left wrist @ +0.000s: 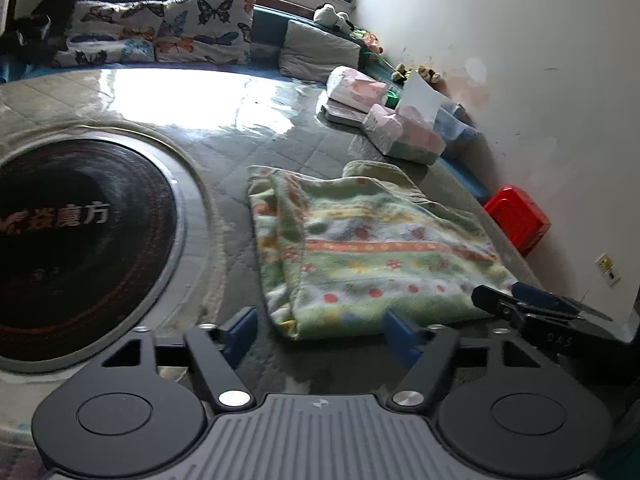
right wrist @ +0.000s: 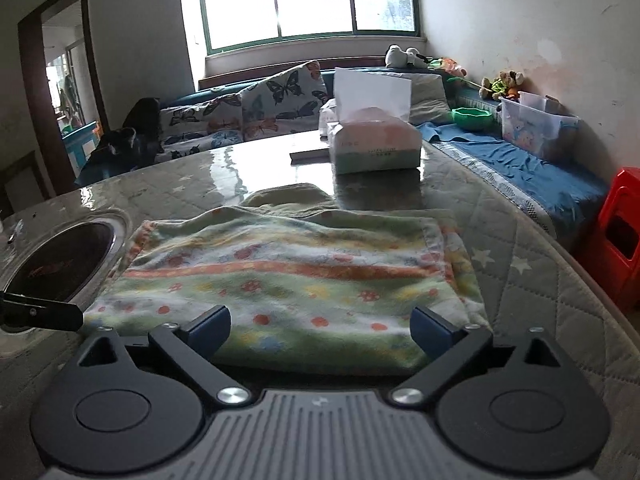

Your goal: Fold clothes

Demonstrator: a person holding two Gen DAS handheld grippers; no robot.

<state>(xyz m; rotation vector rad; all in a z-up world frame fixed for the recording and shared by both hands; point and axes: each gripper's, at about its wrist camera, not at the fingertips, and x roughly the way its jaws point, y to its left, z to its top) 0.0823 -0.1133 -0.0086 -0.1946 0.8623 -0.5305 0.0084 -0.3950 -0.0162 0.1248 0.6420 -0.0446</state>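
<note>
A fleecy garment (left wrist: 372, 256) with green, orange and white patterned stripes lies folded flat on the quilted table cover (left wrist: 224, 184). It also shows in the right wrist view (right wrist: 288, 280). My left gripper (left wrist: 320, 334) is open and empty, just short of the garment's near left corner. My right gripper (right wrist: 320, 326) is open and empty at the garment's near edge, its fingers spread wide. The right gripper also shows at the right edge of the left wrist view (left wrist: 532, 308). A left fingertip (right wrist: 60, 314) shows at the left of the right wrist view.
A round black cooktop (left wrist: 72, 236) is set into the table, left of the garment. Tissue packs (right wrist: 374, 140) and a book lie beyond the garment. A bench with butterfly pillows (left wrist: 200, 28), a plastic box (right wrist: 536, 124) and a red stool (right wrist: 620, 236) surround the table.
</note>
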